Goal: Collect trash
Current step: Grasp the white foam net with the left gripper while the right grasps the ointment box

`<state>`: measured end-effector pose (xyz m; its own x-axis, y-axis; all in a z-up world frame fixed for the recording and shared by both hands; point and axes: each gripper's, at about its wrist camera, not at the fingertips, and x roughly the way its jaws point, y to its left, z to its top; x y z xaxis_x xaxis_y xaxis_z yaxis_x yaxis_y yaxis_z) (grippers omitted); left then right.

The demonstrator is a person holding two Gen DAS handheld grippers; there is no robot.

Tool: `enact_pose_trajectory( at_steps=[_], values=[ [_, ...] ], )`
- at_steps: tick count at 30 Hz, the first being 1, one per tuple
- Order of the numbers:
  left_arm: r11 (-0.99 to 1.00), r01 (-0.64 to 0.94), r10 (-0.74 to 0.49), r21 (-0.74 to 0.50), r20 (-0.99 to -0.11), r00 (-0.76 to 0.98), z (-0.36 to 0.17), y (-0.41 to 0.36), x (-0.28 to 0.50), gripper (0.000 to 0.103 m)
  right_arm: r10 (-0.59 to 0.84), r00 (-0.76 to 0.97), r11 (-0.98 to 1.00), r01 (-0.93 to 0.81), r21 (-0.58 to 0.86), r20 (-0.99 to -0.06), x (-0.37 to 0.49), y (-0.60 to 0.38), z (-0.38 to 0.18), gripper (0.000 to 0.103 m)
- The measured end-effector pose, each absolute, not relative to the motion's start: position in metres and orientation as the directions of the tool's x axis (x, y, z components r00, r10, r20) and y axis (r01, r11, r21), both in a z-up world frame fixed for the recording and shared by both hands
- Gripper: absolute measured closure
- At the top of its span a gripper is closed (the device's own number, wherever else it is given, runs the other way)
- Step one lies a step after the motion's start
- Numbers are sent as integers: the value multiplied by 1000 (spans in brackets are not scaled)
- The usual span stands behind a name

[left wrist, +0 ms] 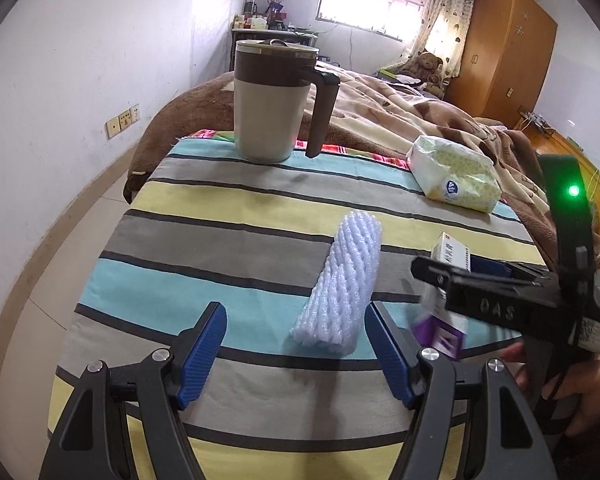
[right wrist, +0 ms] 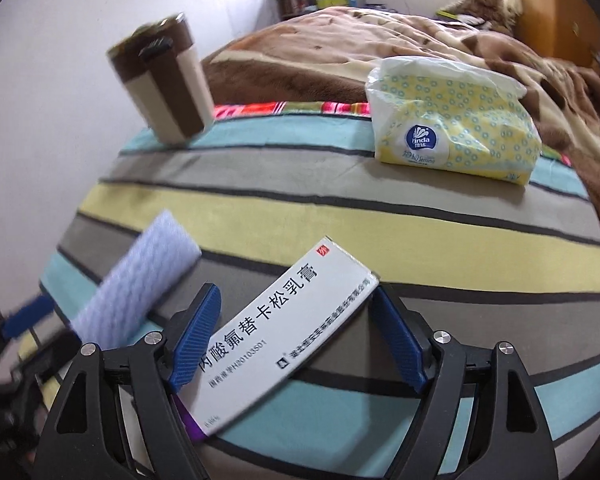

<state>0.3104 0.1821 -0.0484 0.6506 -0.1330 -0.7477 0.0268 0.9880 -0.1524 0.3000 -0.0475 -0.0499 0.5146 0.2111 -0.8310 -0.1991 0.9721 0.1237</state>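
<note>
Two tools work over the striped counter. The left tool [left wrist: 296, 354] has its blue pads spread apart, and the white foam net sleeve [left wrist: 338, 286] lies on the cloth between them, its near end close to the right-hand pad; no pad presses on it. The right tool [right wrist: 296, 340] also stands apart, with the white medicine box [right wrist: 280, 330] lying slantwise between its pads. One far corner of the box sits right at the right-hand pad and its near end runs beside the left-hand one, but I cannot tell whether either pad touches it. From the left wrist view the same box [left wrist: 452, 254] peeks up behind the right tool's black frame, a purple end showing below, and a hand [left wrist: 572, 396] grips the handle at the edge.

Farther out on the striped cloth [left wrist: 228, 240], a yellow-patterned tissue pack [right wrist: 452, 128] rests near the far right corner. A brown and cream lidded mug [left wrist: 272, 100] stands upright at the far left edge. Beyond the counter lies a bed under a brown blanket [left wrist: 400, 108], with a teddy bear [left wrist: 428, 66] by the curtained window and a wooden wardrobe [left wrist: 508, 52] to the right.
</note>
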Motion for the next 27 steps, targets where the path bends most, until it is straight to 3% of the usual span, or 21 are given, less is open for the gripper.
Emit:
enact_pose_trajectory(
  at_steps=[7,24,27],
  values=[
    [985,71,-165,-155,-759,630,-53,171,320,32,151,537,974,-224,33,-830,285,-67,-44,23],
    [990,115,-129,-75,-795,593,-67,139,348,32,141,550,980,-197,36,-824,273,-86,-50,23],
    [990,120,-134,-78,-794,593,-68,136,349,39,154,548,979,-196,53,-822,271,-89,-50,23]
  ],
)
